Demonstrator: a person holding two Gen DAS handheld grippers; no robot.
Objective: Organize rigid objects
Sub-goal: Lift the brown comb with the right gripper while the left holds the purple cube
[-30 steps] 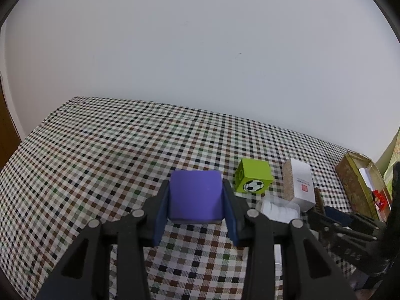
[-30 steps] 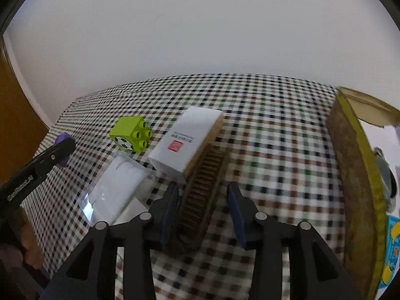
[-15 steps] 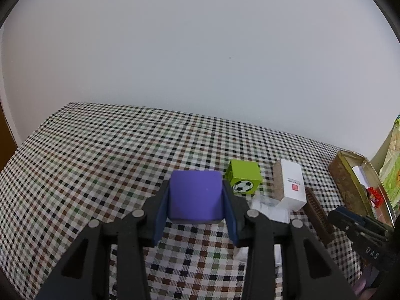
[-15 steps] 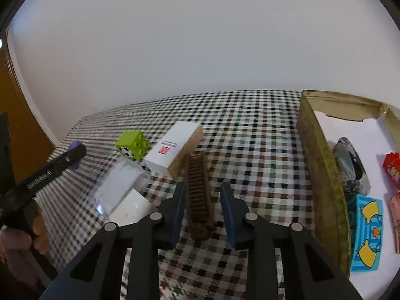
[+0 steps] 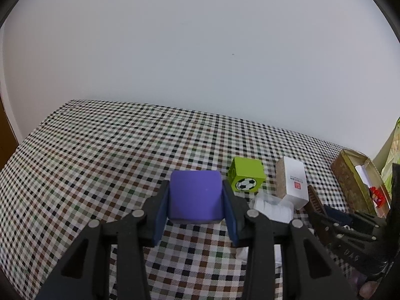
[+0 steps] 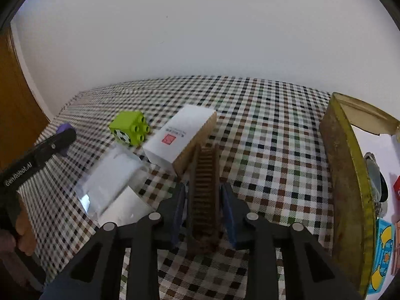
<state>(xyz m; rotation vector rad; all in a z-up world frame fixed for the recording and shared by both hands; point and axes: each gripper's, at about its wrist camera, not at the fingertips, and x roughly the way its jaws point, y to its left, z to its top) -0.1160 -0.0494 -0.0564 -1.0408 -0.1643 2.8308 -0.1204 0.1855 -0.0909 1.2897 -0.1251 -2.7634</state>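
My left gripper [image 5: 196, 197] is shut on a purple block [image 5: 195, 196] and holds it above the checked tablecloth. My right gripper [image 6: 203, 200] has its jaws around a brown wooden comb [image 6: 205, 195] and looks shut on it; the comb points away toward a white box [image 6: 180, 137]. A green toy brick with a football print [image 6: 130, 131] and a clear plastic case [image 6: 110, 182] lie to the left. The brick [image 5: 246, 177], white box [image 5: 293, 181] and right gripper [image 5: 335, 216] also show in the left wrist view.
An open gold tin [image 6: 350, 175] with several small items inside stands at the right, also in the left wrist view [image 5: 350, 182]. The white wall runs along the table's far edge. A wooden door [image 6: 15, 100] is at the left.
The right gripper moved away from the tin, back toward the white box, with the comb between its jaws. The left gripper, still holding the purple block, moved closer to the objects.
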